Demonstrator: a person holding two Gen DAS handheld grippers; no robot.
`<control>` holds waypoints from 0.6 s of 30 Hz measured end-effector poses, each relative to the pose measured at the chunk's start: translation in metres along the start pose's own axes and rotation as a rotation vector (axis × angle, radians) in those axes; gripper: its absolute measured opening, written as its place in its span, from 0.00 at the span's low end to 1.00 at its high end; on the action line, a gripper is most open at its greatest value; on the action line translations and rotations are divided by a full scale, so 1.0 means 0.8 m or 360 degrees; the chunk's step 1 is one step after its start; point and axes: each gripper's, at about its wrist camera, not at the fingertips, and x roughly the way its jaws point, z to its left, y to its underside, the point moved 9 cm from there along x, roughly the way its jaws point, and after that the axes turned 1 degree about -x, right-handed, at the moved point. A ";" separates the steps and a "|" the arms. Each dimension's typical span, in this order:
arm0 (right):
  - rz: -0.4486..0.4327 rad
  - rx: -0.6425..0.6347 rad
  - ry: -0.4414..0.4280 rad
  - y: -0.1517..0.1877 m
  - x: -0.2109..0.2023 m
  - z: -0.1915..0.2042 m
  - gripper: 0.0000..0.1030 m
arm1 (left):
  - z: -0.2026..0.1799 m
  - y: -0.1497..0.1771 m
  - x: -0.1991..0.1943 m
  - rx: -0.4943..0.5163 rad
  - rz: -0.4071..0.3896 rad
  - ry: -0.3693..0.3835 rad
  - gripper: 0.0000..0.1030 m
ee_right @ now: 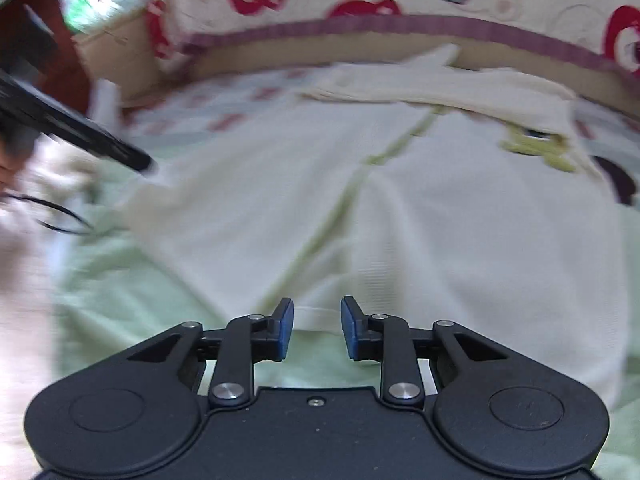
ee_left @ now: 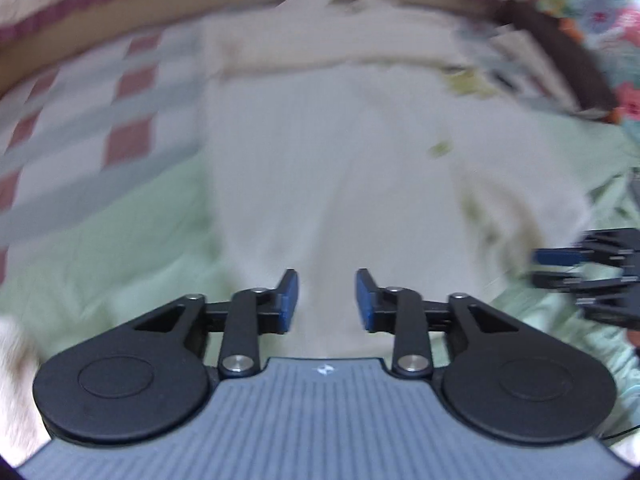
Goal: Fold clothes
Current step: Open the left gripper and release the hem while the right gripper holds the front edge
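Both the left gripper point(ee_left: 327, 300) and right gripper point(ee_right: 317, 328) are hanging released, empty, over the soft, light cream garment point(ee_right: 400, 208), likely best pinched at its hem.

Black hand-held gripper point(ee_right: 317, 328), blue pads point(ee_right: 285, 330), silver screws.

Soft, even light fills both views, bright but without hard shadows or glare; its source cannot be told. Both pictures bulge as a fisheye does: the purple band point(ee_right: 400, 24) of the bedding bows into an arc and dark corners close in at the frame edges. Motion blur is strong in the left wrist view, where the cream garment point(ee_left: 340, 152) and the checked sheet point(ee_left: 120, 128) smear into streaks, while the left gripper point(ee_left: 327, 300) stays sharp. The right wrist view is clearer in the middle, with the garment's ribbed weave readable, but smeared toward its left edge, where a dark blurred shape point(ee_right: 80, 136) crosses.
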 end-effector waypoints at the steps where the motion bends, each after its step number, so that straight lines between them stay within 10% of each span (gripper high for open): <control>1: 0.0005 -0.0034 0.0070 0.002 0.005 -0.001 0.32 | -0.017 -0.008 0.005 0.0033 -0.0005 0.0028 0.33; 4: 0.0018 -0.0137 0.0280 0.008 0.018 -0.003 0.55 | -0.055 -0.021 0.034 0.0056 0.0020 0.0080 0.33; 7: 0.0030 -0.0050 0.0322 0.014 0.032 -0.012 0.56 | -0.066 -0.021 0.070 -0.0015 0.0027 0.0125 0.33; 10: 0.0042 0.0020 0.0291 0.014 0.034 -0.019 0.11 | -0.059 -0.012 0.092 -0.0041 0.0042 0.0091 0.33; 18: -0.0058 0.0518 -0.0293 -0.018 -0.011 -0.013 0.09 | -0.030 -0.018 0.063 -0.0074 -0.0121 0.0153 0.37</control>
